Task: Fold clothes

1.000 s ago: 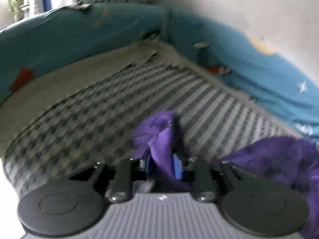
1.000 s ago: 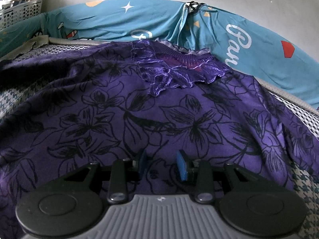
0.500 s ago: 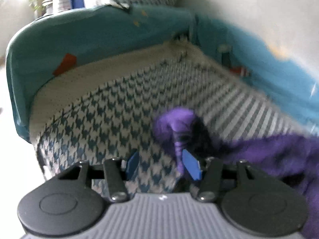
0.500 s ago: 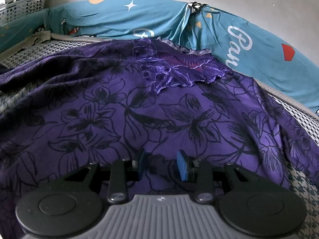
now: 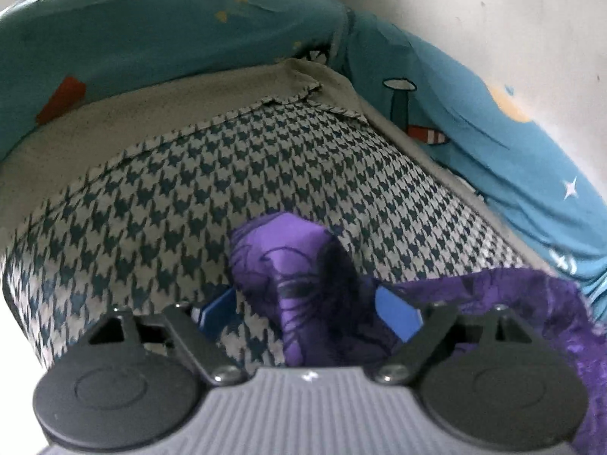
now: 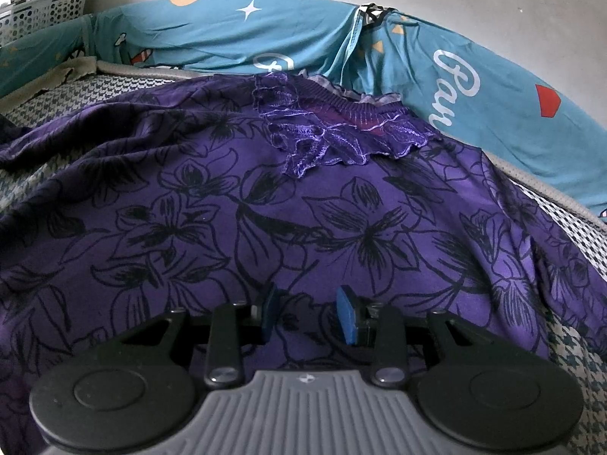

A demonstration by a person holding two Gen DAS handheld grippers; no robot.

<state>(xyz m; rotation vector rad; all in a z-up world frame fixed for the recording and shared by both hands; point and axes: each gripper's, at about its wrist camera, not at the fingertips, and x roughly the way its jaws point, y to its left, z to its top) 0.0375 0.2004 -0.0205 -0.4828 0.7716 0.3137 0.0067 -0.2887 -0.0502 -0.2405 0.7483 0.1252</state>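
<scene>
Left tool (image 5: 307,313): blue pads spread wide, gripping nothing. A bunched sleeve end of the purple blouse with black floral print (image 5: 299,284) sits loose between the pads, lying on the houndstooth-patterned bed cover (image 5: 159,204). Beyond the sleeve, the cover runs to a grey-beige folded-back edge (image 5: 189,98), then a teal printed fabric bumper (image 5: 151,38) against the white wall (image 5: 493,19).

Right tool (image 6: 309,313): pads partly apart, nothing clamped between them, hovering just over the blouse (image 6: 303,220) near its lower part. The blouse is spread flat on the bed cover, its ruffled lace collar (image 6: 341,136) at the far end, close to the teal bumper. White perforated plastic basket (image 6: 41,11) sits past the bumper, far left.
</scene>
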